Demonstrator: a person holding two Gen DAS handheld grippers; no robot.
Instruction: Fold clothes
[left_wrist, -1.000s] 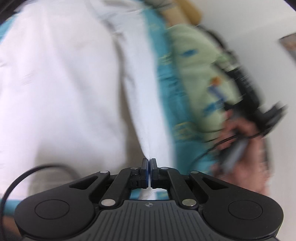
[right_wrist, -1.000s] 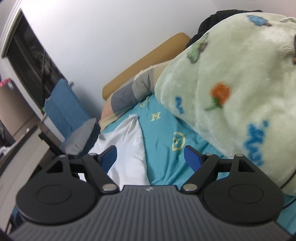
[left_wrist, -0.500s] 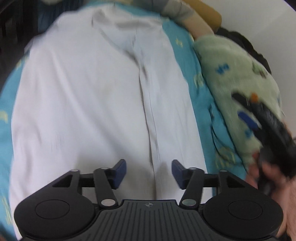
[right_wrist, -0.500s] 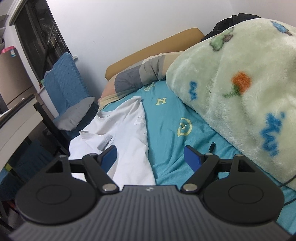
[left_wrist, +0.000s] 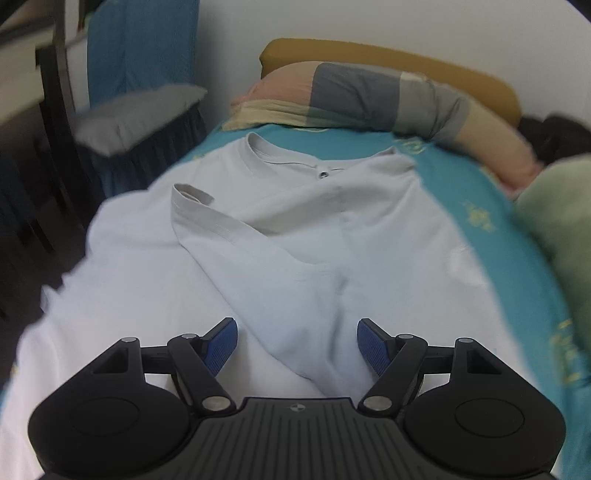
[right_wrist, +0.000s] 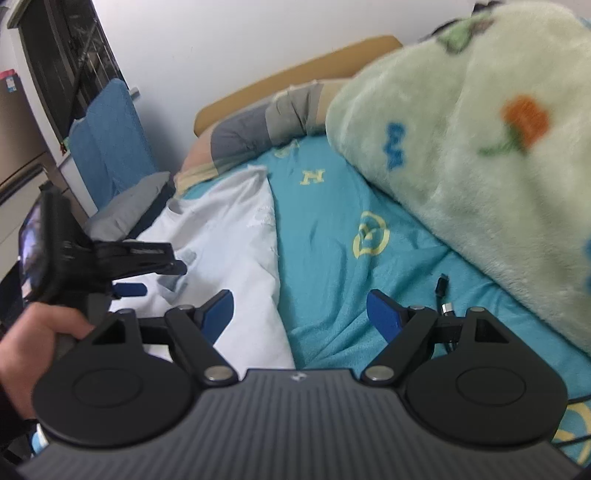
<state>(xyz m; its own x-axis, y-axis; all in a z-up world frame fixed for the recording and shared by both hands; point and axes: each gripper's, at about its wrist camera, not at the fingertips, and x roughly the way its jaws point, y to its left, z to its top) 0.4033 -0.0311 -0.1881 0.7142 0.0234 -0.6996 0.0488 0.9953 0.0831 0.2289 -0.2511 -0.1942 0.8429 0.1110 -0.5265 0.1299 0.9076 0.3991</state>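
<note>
left gripper (left_wrist: 297, 341): jaws spread wide, blue pads (left_wrist: 221, 343) apart, nothing between them. it hangs over the lower part of a white shirt (left_wrist: 295, 236), pointing up the garment toward the collar.

the shirt lies spread on a teal bedsheet (left_wrist: 480, 206), collar (left_wrist: 280, 155) at the far end near the pillow, a small button or snap visible at the neck opening. one sleeve (left_wrist: 229, 229) is folded in across the chest, cuff end up toward the left shoulder. the cloth's left edge reaches the side of the bed; that part is blurred.

beyond the collar: a colour-blocked pillow (left_wrist: 369, 96) in pink, grey and tan, against a mustard headboard (left_wrist: 388, 59). a chair with a blue cover and grey cushion (left_wrist: 133, 114) stands beside the bed on the left.

right gripper (right_wrist: 299, 314): jaws also wide apart, holding nothing, poised over the boundary where the shirt's right edge meets bare teal sheet. a pale green fleece blanket (right_wrist: 480, 147) with printed flowers is heaped on the right. a cable end (right_wrist: 443, 295) lies on the sheet just by the right fingertip. in this view a hand (right_wrist: 33, 350) grips the left tool's handle at the left edge.
</note>
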